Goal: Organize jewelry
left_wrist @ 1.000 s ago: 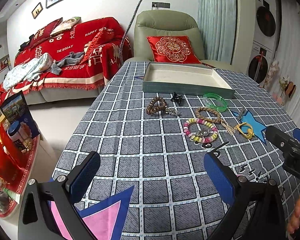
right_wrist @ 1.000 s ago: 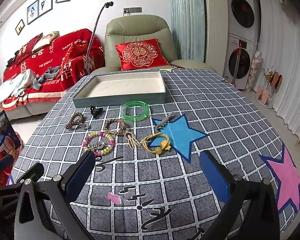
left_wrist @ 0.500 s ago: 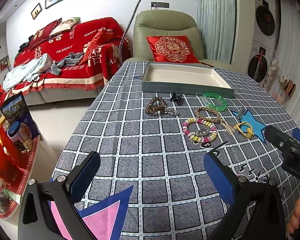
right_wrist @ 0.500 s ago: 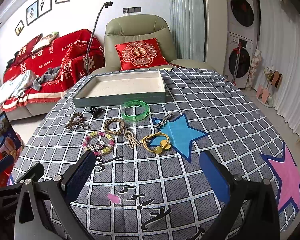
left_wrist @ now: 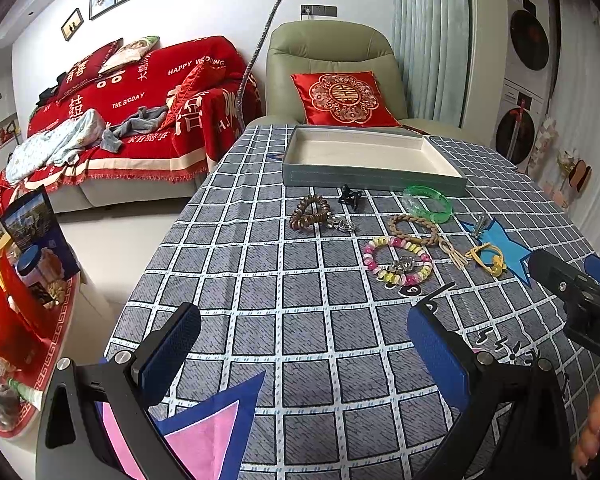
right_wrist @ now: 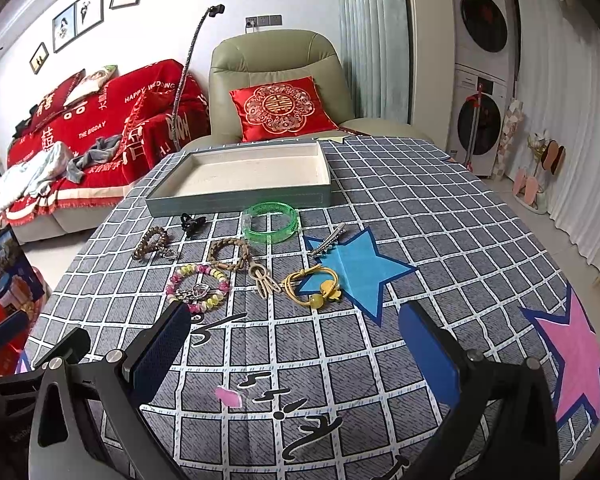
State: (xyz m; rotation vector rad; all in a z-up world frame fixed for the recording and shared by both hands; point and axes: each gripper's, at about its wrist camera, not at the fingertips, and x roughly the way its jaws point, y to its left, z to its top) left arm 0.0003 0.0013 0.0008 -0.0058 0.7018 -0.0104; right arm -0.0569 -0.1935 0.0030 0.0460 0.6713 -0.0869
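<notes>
On the table, covered by a grey checked cloth with blue and pink stars, the jewelry lies in a loose cluster just in front of a shallow grey-green tray with a cream lining. Nearest the tray sit a black claw clip and a translucent green bangle; beside them are a brown wooden bead bracelet, a braided cord bracelet, a silver hair clip at the blue star's edge, a pink-and-yellow bead bracelet and a yellow cord bracelet. Black brush-style characters are printed on the cloth near the grippers. The left gripper hovers released, blue pads wide apart, holding nothing, short of the jewelry. The right gripper is likewise spread and holds nothing, with the bead bracelet just past its left pad. Behind, a red sofa throw reads "HAPPY WEDDING" and "THE BIGDAY"; a red embroidered cushion rests on the green armchair
</notes>
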